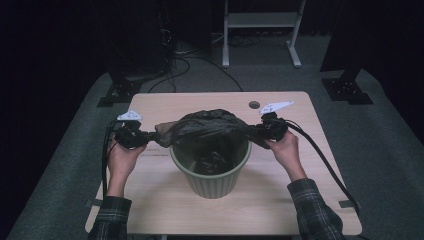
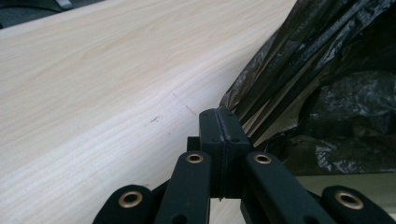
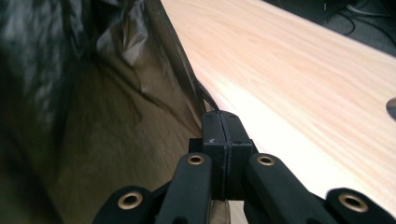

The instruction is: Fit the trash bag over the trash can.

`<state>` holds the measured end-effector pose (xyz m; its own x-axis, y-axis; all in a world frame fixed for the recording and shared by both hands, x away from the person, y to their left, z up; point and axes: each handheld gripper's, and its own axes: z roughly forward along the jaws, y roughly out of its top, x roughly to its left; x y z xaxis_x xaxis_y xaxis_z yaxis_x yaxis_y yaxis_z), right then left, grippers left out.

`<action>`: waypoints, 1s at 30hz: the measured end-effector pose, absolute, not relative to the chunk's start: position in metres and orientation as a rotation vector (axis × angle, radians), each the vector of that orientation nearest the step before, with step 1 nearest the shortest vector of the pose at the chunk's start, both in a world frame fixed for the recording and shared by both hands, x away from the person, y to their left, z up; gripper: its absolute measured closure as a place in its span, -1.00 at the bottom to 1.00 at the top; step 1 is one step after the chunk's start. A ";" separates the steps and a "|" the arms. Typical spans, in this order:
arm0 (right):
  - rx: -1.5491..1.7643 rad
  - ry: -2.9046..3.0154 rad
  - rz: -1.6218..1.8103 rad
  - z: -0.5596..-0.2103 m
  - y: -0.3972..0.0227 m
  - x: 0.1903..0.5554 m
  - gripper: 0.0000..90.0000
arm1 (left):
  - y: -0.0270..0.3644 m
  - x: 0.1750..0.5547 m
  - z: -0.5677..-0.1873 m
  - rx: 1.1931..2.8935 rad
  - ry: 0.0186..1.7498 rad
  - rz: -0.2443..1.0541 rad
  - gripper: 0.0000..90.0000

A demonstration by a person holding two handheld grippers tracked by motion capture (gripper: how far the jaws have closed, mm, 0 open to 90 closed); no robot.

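- High view: the left gripper [image 1: 146, 136] and right gripper [image 1: 257, 132] each clamp one side of a black bin bag [image 1: 207, 125], stretched over the green bin [image 1: 211, 175] near the tabletop [image 1: 165, 107] centre. Lower both sides evenly, holding the mouth wider than the rim so it folds over the outside.
- Left gripper view: fingers [image 2: 211, 128] pressed together on bag film [image 2: 299, 60].
- Right gripper view: fingers [image 3: 233, 135] likewise together, pinching the bag edge [image 3: 180, 70].
- Bin contents: bag film hangs crumpled inside; nothing else discernible.
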<state>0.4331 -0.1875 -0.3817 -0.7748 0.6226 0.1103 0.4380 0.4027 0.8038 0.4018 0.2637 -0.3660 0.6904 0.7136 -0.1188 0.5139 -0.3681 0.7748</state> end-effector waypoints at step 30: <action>0.537 2.447 1.697 -0.303 -0.183 0.381 0.77 | 0.264 0.397 -0.353 2.001 0.882 0.292 1.00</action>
